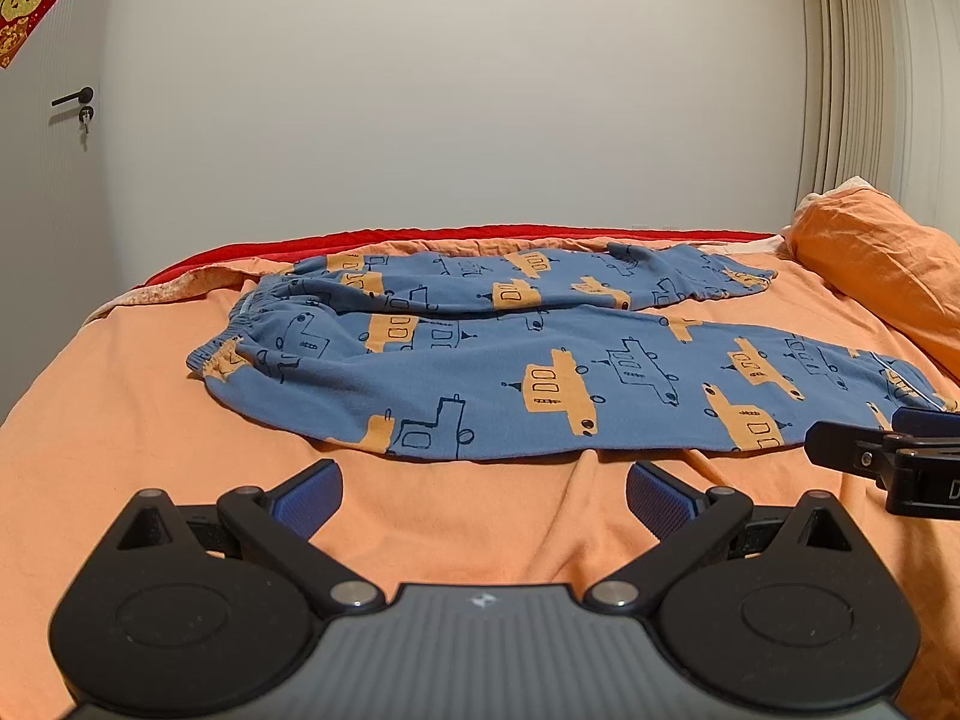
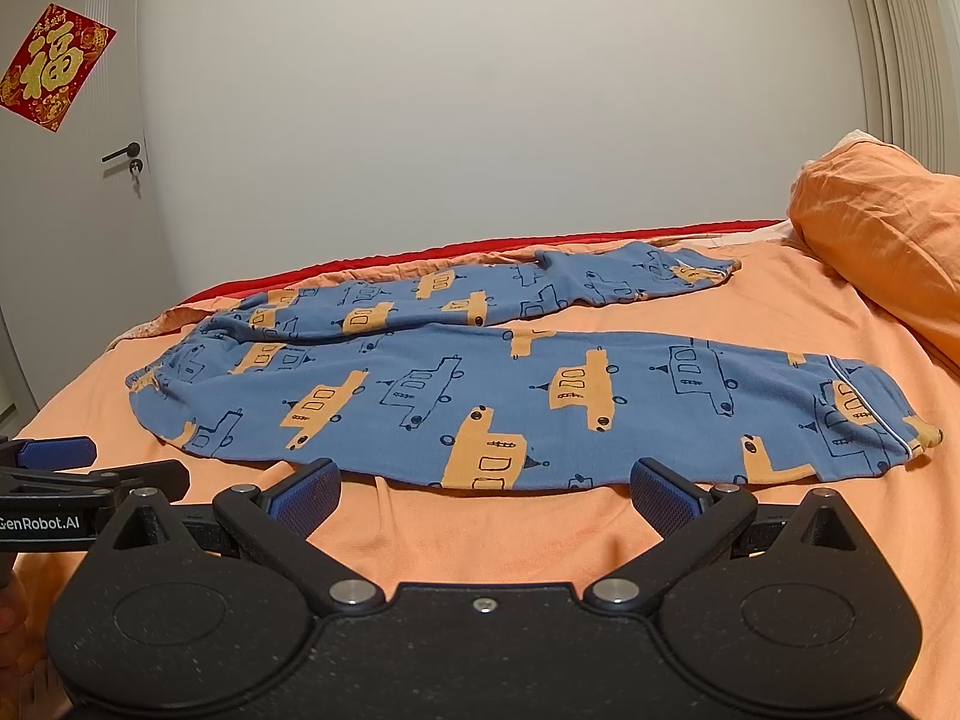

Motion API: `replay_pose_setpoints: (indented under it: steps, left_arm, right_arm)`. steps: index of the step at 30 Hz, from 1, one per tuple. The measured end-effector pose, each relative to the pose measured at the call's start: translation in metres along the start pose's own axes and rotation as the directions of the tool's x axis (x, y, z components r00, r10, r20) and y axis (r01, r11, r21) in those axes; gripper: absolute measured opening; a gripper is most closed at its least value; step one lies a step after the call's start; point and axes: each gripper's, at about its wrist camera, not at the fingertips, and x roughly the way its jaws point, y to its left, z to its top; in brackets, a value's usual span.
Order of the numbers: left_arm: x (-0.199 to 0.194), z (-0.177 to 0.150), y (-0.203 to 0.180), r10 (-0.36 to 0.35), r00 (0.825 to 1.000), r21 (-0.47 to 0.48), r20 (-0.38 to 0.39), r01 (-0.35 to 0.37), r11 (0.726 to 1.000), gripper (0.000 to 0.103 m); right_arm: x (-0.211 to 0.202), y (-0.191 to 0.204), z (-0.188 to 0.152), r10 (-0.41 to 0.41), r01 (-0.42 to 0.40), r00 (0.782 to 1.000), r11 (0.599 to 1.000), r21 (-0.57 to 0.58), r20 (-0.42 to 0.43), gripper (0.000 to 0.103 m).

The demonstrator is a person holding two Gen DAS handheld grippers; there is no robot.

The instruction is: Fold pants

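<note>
Left wrist view, L to R: left gripper [image 1: 483, 495] wide w/ nothing in it, pants [image 1: 480, 372] flat on the bed [image 1: 120, 420], waistband left, legs splayed, right gripper [image 2: 483, 495] wide too, prob. lined up to pinch the near edge.

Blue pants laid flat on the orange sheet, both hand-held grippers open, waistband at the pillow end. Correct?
Not quite: the waistband of the pants lies at the door end, the cuffs toward the pillow. Both wrist views show it. The rest holds.
</note>
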Motion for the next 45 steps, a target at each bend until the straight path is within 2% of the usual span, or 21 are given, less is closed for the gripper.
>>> replay_pose_setpoints:
  steps: [18, 26, 32, 37, 41, 45]
  left_arm:
    - [0.002, -0.003, -0.002, 0.001, 1.000, 0.004, -0.020, -0.001, 1.000, 0.103]
    - [0.011, -0.005, 0.000, 0.007, 0.996, -0.019, -0.085, -0.008, 1.000, 0.103]
    - [0.018, -0.003, 0.003, 0.018, 0.993, -0.035, -0.115, -0.022, 0.999, 0.103]
    - [0.027, 0.000, 0.009, 0.048, 0.987, -0.075, -0.150, -0.060, 0.995, 0.103]
    - [0.030, 0.013, 0.009, 0.071, 0.988, -0.048, -0.140, -0.078, 0.996, 0.103]
    - [0.035, 0.039, 0.006, 0.089, 0.989, -0.006, -0.116, -0.090, 0.996, 0.103]
  right_arm:
    - [0.002, 0.001, -0.004, -0.002, 0.002, 1.000, 1.000, 0.001, -0.015, 0.103]
    - [0.007, 0.004, -0.003, 0.004, -0.004, 0.999, 1.000, -0.015, -0.046, 0.102]
    - [0.014, 0.006, -0.002, -0.026, 0.024, 0.996, 0.999, -0.029, -0.085, 0.103]
    - [0.017, 0.007, 0.002, -0.028, 0.025, 0.995, 0.999, -0.037, -0.091, 0.103]
    - [0.018, 0.006, 0.008, -0.023, 0.021, 0.996, 0.999, -0.029, -0.088, 0.103]
    - [0.020, 0.002, 0.019, -0.023, 0.022, 0.996, 1.000, -0.011, -0.086, 0.103]
